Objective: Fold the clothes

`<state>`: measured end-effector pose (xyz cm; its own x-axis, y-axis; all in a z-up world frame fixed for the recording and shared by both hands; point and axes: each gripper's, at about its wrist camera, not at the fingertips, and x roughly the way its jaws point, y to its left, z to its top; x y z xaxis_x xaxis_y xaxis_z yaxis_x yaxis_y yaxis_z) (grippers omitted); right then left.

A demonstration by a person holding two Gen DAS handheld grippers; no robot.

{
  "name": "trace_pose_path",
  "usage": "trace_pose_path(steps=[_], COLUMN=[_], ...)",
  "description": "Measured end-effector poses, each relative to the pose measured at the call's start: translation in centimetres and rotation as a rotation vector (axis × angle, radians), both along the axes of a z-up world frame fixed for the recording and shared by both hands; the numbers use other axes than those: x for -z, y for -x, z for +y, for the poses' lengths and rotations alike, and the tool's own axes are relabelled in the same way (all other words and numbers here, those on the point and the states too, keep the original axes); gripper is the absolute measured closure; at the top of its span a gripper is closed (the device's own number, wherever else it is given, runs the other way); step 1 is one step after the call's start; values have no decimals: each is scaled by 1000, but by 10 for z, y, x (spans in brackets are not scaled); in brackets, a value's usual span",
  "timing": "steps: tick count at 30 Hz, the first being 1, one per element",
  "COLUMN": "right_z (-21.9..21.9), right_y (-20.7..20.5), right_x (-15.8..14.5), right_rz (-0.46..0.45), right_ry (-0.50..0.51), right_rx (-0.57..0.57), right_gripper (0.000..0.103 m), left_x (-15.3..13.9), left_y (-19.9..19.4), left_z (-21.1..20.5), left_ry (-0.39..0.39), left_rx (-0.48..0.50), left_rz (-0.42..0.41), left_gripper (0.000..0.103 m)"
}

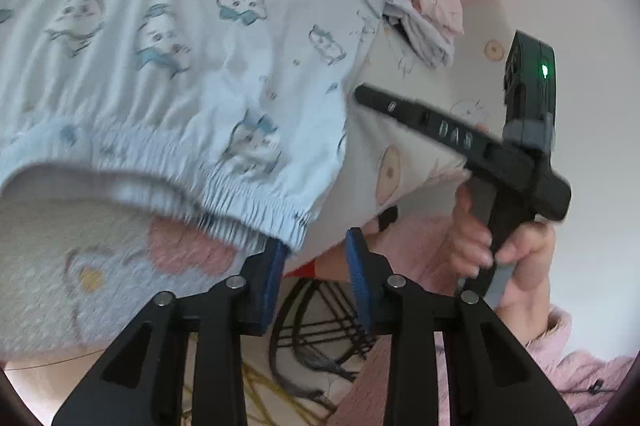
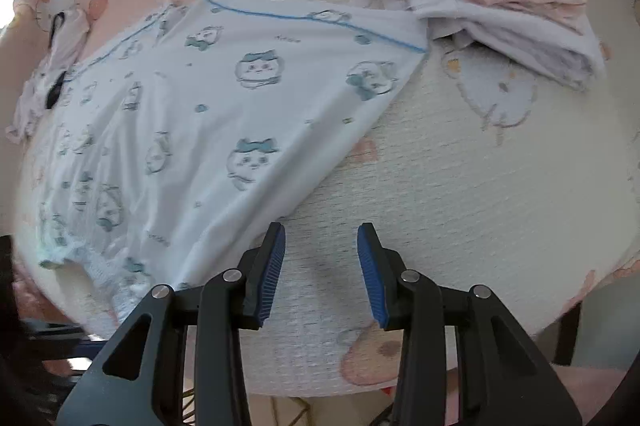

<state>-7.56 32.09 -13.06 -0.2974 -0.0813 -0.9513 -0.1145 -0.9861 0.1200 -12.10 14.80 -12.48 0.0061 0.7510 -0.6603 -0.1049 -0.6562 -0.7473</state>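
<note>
Light blue pajama pants [image 1: 180, 38] with cartoon faces lie spread on a pink-and-white blanket [image 2: 460, 194]. Their elastic waistband [image 1: 224, 186] faces the left wrist camera, a little raised at the near edge. My left gripper [image 1: 316, 258] is open, and the waistband's corner sits just above its left fingertip with no cloth pinched between the pads. In the right wrist view the pants [image 2: 224, 114] fill the left half. My right gripper [image 2: 322, 250] is open over bare blanket beside the pants' right edge. It also shows side-on in the left wrist view as the right gripper [image 1: 372, 98], held by a hand [image 1: 516, 250].
A folded pile of pink and white clothes [image 2: 500, 6] lies at the blanket's far right. A small pale garment [image 2: 48, 66] lies at the far left. Below the near edge are a black wire frame and cables on the floor [image 1: 316, 338]. A pink fleece sleeve [image 1: 568, 366] is at lower right.
</note>
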Motion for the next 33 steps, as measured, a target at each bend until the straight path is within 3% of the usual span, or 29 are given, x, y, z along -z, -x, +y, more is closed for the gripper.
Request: trace_pose_path(steps=[2, 4, 8, 11, 15, 21, 24, 33], right_z=[-1, -1, 1, 1, -19, -43, -46, -50], right_y=[1, 1, 3, 9, 24, 28, 27, 22], right_x=[1, 1, 4, 8, 9, 3, -7, 13], right_rz=[-1, 1, 0, -2, 53, 84, 124, 14], right_ry=[18, 26, 16, 30, 55, -63, -31, -180], right_rx=[-3, 2, 22, 23, -53, -100, -102, -219], right_gripper=[65, 65, 65, 65, 65, 63, 63, 59], left_x=[2, 4, 3, 1, 5, 9, 8, 8], left_y=[7, 14, 17, 21, 22, 23, 22, 22], left_z=[-4, -9, -22, -30, -34, -20, -20, -17], left_ry=[-31, -53, -46, -9, 50, 95, 98, 95], left_rx=[-44, -91, -193, -242, -192, -132, -124, -118], left_rz=[0, 0, 20, 33, 17, 8, 12, 7], left_gripper=[75, 84, 96, 97, 97, 97, 97, 96])
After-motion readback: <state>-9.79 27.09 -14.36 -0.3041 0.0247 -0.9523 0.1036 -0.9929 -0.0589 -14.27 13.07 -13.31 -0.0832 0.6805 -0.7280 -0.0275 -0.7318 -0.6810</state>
